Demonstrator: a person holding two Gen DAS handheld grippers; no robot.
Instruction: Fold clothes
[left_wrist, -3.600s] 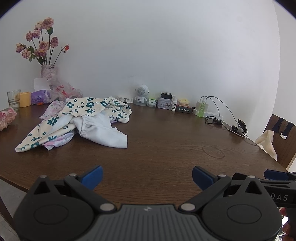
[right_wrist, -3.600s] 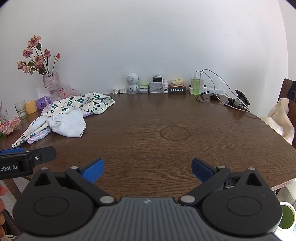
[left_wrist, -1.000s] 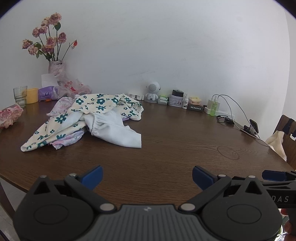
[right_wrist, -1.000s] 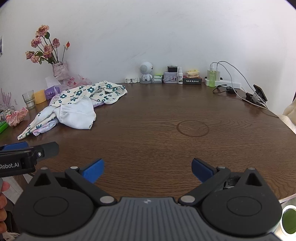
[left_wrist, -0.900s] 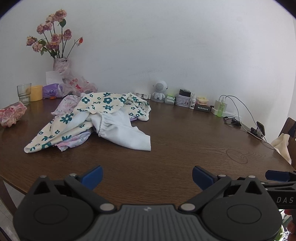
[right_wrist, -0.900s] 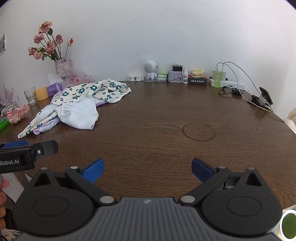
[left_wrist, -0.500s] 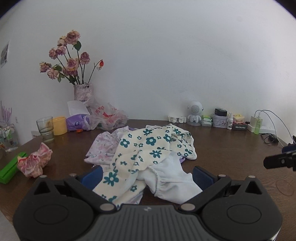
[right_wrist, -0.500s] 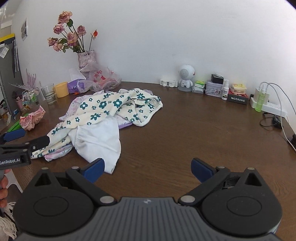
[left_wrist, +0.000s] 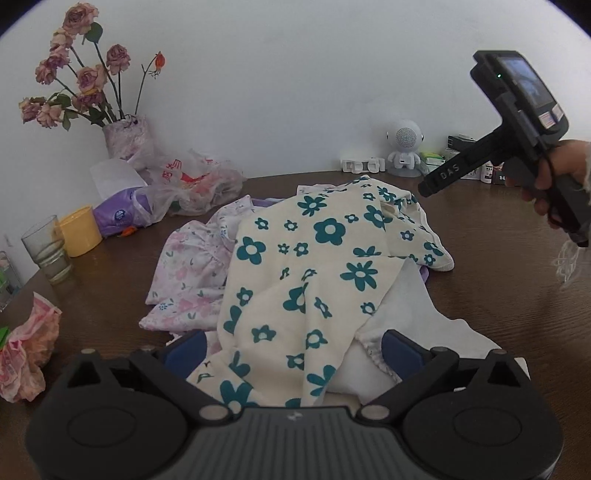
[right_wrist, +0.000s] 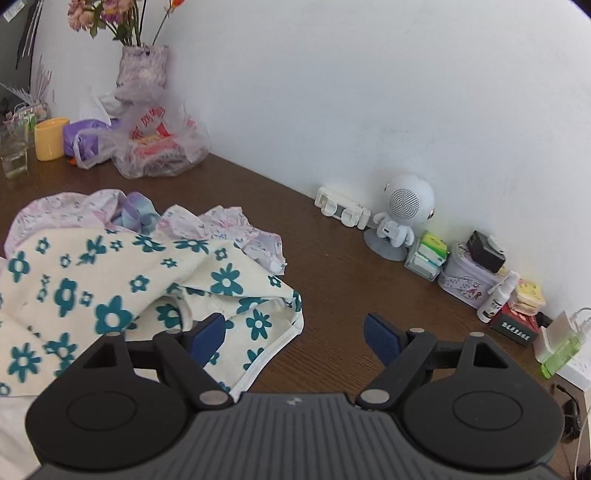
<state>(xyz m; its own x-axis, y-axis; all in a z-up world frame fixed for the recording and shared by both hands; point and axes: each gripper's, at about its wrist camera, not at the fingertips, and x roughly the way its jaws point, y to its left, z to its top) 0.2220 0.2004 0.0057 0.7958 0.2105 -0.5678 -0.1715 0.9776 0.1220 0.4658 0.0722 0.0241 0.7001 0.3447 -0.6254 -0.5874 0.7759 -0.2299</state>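
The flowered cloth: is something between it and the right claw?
Nothing visible is. The right claw hangs right over the edge of the flowered cloth, its jaws closing with only that hem and bare table between them. The robot figure stands further back by the wall.

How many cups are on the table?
2: a yellow cup and a clear glass beside it, both at the table's left edge near the purple packet. More could be out of view.
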